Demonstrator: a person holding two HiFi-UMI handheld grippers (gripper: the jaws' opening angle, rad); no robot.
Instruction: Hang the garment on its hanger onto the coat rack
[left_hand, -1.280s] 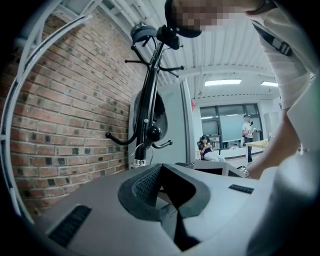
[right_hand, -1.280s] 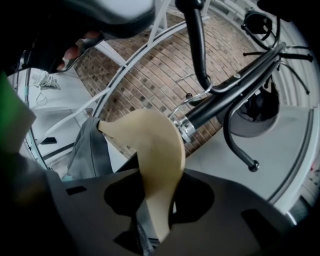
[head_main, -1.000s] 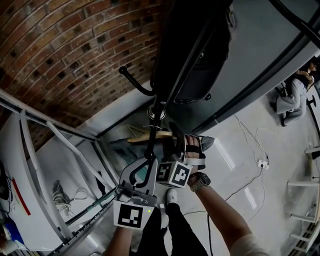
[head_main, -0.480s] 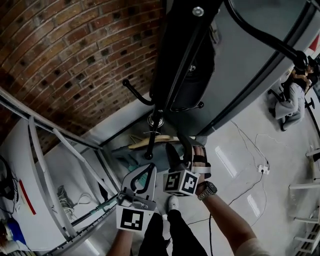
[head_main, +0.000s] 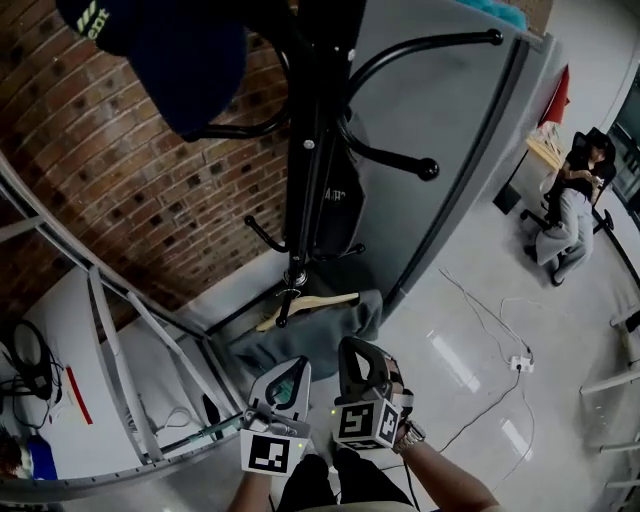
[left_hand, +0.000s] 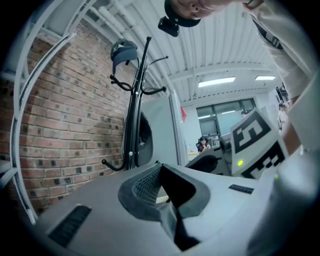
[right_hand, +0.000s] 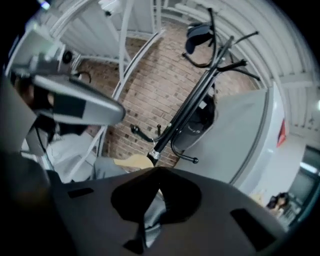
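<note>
The black coat rack (head_main: 305, 170) stands before the brick wall. Low on its pole a wooden hanger (head_main: 318, 300) hangs by its hook, with the grey garment (head_main: 300, 340) draped beneath it. Both grippers sit below the garment, apart from it. My left gripper (head_main: 292, 368) is shut with nothing in it, and its jaws meet in the left gripper view (left_hand: 160, 167). My right gripper (head_main: 353, 348) is shut and empty too. In the right gripper view (right_hand: 159, 171) the hanger (right_hand: 134, 161) and the rack (right_hand: 192, 100) lie just beyond its tips.
A dark blue cap (head_main: 170, 60) tops the rack and a black bag (head_main: 335, 215) hangs on a lower hook. A white metal frame (head_main: 120, 350) stands at left, a grey panel (head_main: 440, 120) at right. Cables and a power strip (head_main: 518, 360) lie on the floor. A person (head_main: 562, 205) sits far right.
Both grippers have drawn back and down from the hanger, and the right one no longer touches it. The head view has tilted up, bringing the rack's top and cap into sight.
</note>
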